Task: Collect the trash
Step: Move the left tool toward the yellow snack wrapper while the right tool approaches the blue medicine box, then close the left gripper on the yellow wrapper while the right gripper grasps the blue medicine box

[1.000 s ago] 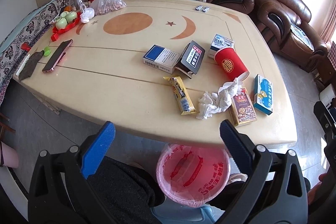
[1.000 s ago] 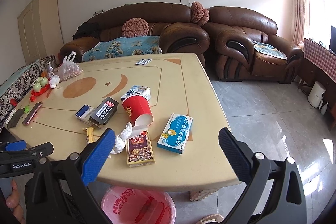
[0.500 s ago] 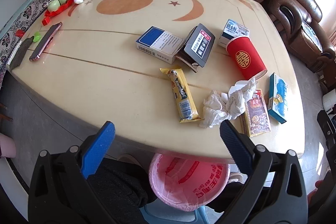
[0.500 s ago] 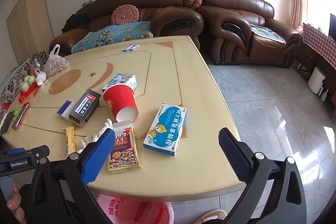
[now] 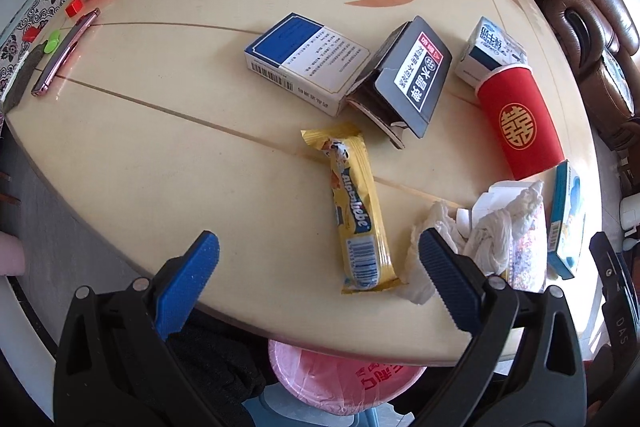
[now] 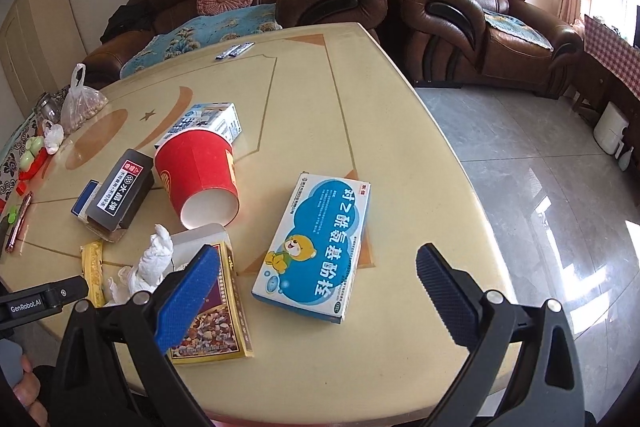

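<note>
Wrapper lies lower middle, pointing away, between my wide-apart left gripper fingers; right gripper gapes too.

Two close wrist views over the table, sharing its littered near edge.

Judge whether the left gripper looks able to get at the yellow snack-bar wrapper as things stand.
Probably yes. The left gripper is open, and the yellow snack-bar wrapper lies flat between its fingers with nothing over it; only the crumpled white tissue crowds one finger.
</note>
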A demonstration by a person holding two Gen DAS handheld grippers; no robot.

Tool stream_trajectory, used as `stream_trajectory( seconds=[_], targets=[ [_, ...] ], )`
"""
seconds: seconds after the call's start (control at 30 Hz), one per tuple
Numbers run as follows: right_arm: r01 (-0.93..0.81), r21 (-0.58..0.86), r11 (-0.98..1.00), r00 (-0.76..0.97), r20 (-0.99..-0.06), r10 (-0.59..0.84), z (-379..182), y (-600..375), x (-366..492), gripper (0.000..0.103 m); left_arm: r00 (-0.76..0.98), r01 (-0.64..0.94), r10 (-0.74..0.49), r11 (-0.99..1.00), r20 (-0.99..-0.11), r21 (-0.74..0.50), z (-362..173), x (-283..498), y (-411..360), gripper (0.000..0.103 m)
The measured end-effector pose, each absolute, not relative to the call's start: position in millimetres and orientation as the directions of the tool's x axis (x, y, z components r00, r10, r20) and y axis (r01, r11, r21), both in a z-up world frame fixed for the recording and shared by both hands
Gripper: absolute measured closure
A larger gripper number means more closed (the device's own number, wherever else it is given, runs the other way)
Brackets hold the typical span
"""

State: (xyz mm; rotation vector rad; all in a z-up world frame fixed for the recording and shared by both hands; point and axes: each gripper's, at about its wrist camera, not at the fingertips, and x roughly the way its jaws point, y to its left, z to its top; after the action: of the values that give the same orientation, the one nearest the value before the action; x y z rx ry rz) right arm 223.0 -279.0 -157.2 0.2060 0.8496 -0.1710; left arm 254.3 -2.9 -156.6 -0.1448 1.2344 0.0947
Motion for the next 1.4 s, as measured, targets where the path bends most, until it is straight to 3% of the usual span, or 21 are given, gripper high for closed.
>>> stream_trajectory(
  seconds=[0.43,0.73,0.9,1.13,1.33,1.4],
  targets=[
    [0.282,0.087,0.955,0.567,-0.819,-0.093,-200,-284,256,0.007,0.296,-0.196,-0.018,0.977,-0.955,-0.079,-180,282,6,0.005],
    [0.260,0.015,0.965,0.565,-0.813,-0.140,-209,-284,260,0.010,0.299,-0.198,0.004,0.979,-0.954,-0.058,-182,292,10,0.008],
    [0.242,0.014,0.970,0.577,-0.806,-0.132,-206,-287,257,0.017,0.300,-0.221,0.075,0.975,-0.951,0.007,-179,293,3,0.028],
    [0.216,0.015,0.976,0.593,-0.797,-0.119,-202,-293,254,0.042,0.301,-0.206,0.069,0.978,-0.951,0.005,-174,295,-3,0.055],
    [0.206,0.029,0.978,0.583,-0.807,-0.099,-200,-294,255,0.043,0.296,-0.199,-0.010,0.977,-0.955,-0.072,-170,285,11,0.077],
    [0.210,0.041,0.977,0.583,-0.807,-0.092,-199,-295,254,0.043,0.297,-0.192,-0.033,0.977,-0.954,-0.093,-170,284,15,0.080]
  ],
)
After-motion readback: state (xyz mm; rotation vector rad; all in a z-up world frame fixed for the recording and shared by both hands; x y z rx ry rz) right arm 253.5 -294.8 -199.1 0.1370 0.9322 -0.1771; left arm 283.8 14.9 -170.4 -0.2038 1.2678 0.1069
